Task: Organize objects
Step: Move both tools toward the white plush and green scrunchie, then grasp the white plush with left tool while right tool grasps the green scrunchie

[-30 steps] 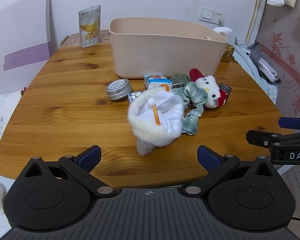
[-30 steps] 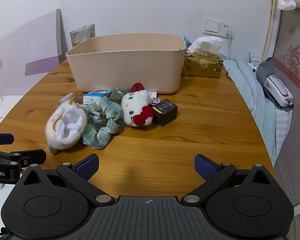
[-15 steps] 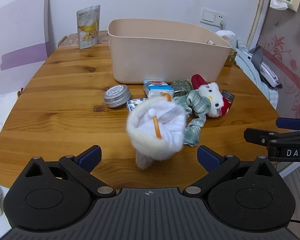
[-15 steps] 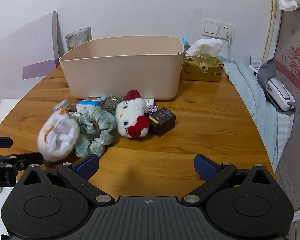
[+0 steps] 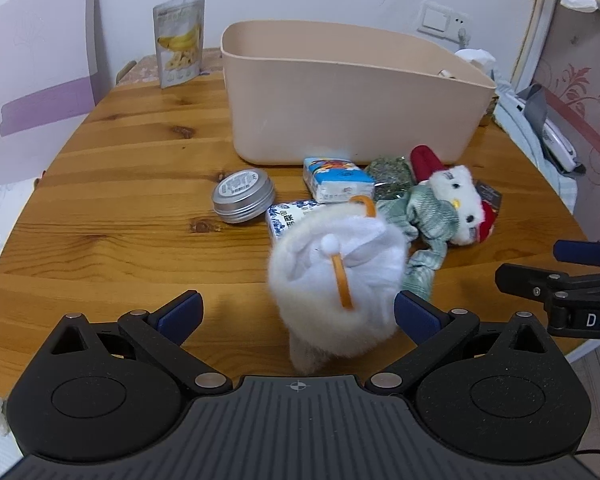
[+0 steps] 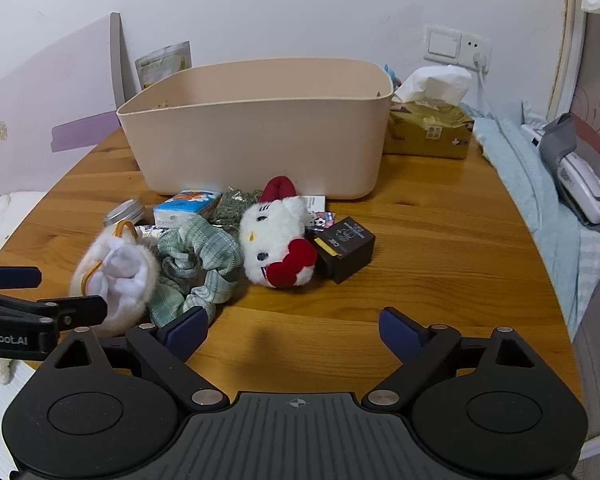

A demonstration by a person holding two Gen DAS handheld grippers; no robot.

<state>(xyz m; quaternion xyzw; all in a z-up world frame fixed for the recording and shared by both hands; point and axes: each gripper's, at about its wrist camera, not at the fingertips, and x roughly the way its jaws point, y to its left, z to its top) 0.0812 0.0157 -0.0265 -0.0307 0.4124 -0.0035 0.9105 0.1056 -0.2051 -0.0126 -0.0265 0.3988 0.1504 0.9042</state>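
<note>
A fluffy white pouch [image 5: 336, 280] with an orange loop lies on the wooden table [image 5: 120, 200], in front of a beige bin [image 5: 340, 96]. My left gripper [image 5: 298, 314] is open around the pouch and its pads do not press it. Behind the pouch lie a round tin [image 5: 242, 196], a tissue pack [image 5: 336, 180], a green scrunchie [image 6: 196, 260], a white plush cat with a red bow [image 6: 278, 240] and a small black box [image 6: 346, 248]. My right gripper [image 6: 294, 328] hovers over bare wood just short of the plush cat. Its jaws are closing with nothing between them.
A banana-chip bag [image 5: 179, 40] leans on the wall behind the bin. A gold tissue box [image 6: 428, 132] stands to the right of the bin. A bed with a grey-and-white device [image 6: 580, 184] borders the table's right edge. The left gripper's fingers [image 6: 72, 308] reach into the right wrist view.
Both grippers have moved forward and a little lower toward the pile. The pouch now sits between the left fingers. The right jaws have narrowed slightly.
</note>
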